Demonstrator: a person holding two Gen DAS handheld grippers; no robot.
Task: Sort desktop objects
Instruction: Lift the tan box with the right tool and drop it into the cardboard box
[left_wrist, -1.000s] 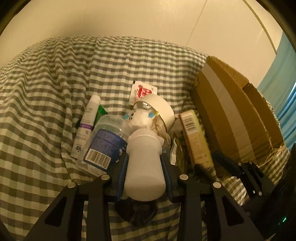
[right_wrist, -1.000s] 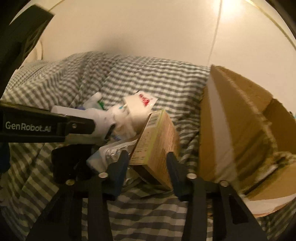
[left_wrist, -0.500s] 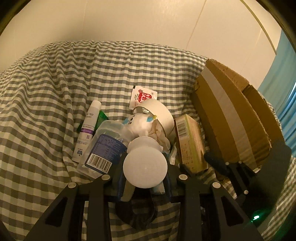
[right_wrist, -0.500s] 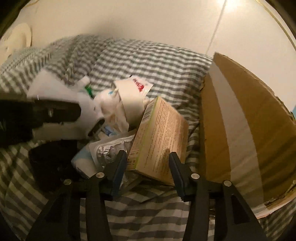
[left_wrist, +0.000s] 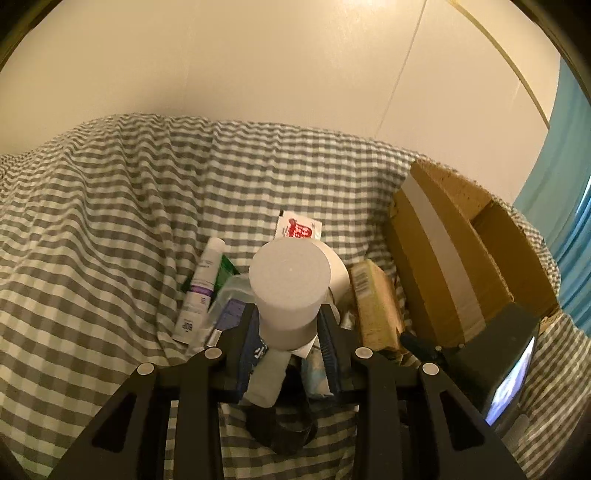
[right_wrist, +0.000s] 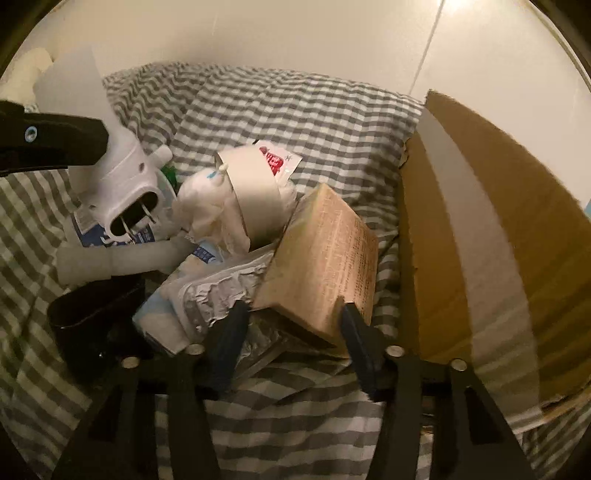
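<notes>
My left gripper (left_wrist: 289, 328) is shut on a white spray bottle (left_wrist: 289, 284), lifted above the pile with its flat base toward the camera; the right wrist view shows its trigger head (right_wrist: 122, 192) hanging down. My right gripper (right_wrist: 291, 317) has its jaws around the near end of a tan cardboard packet box (right_wrist: 325, 254) that leans on the pile. The pile holds a white tape roll (right_wrist: 255, 188), crumpled tissue (right_wrist: 207, 210), a red-printed sachet (left_wrist: 298, 229), a white tube (left_wrist: 201, 288) and a foil blister pack (right_wrist: 218, 291).
A large brown cardboard box (right_wrist: 491, 236) stands open at the right, close to the packet box. A black glossy object (right_wrist: 92, 325) lies at the near left of the pile. Everything rests on a grey-checked cloth (left_wrist: 103, 221) before a cream wall.
My left gripper has lifted the spray bottle up from the pile and tipped its base toward the camera. My right gripper has closed in around the packet box.
</notes>
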